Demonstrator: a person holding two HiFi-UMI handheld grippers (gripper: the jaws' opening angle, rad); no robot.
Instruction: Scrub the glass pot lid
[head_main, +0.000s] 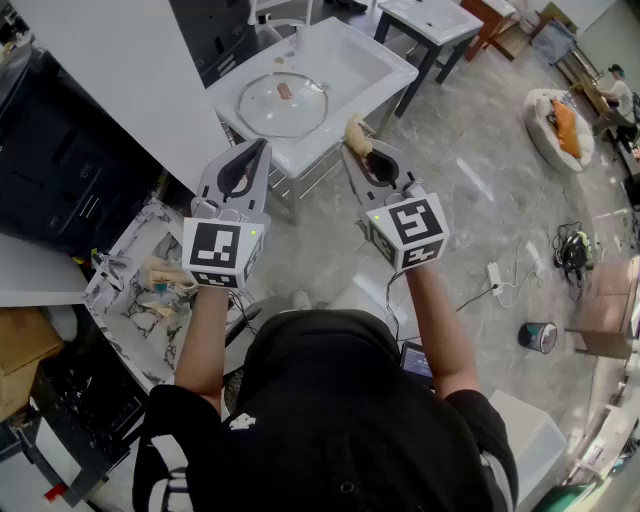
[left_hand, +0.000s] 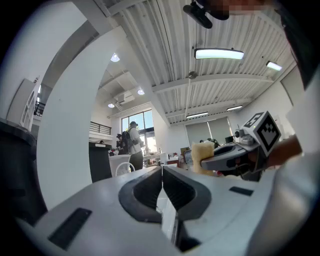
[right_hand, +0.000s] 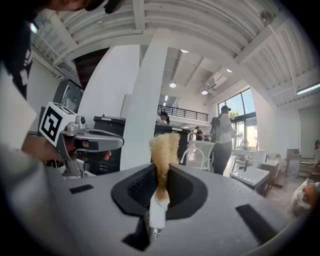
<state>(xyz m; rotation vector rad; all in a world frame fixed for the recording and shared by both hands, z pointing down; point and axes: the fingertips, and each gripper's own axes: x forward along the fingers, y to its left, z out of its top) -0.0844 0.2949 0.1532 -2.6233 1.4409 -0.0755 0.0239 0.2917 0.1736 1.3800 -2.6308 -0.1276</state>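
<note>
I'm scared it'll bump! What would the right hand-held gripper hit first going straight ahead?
Likely the white pillar, straight behind the sponge in the right hand-held gripper. It seems to aim above the sink table, though depth is unclear.

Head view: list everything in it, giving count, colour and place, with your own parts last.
glass pot lid: one, clear, lying in the sink
sink: one, white, ahead of the claws
table: one, white top, beyond the sink
tray: one, marbled white, lower left
floor seat: one, white with an orange cushion, right
bucket: one, dark, floor at right
sponge: one, pale yellow, in the right claw
left claw: grey, shut, empty
right claw: grey, shut on the sponge
</note>
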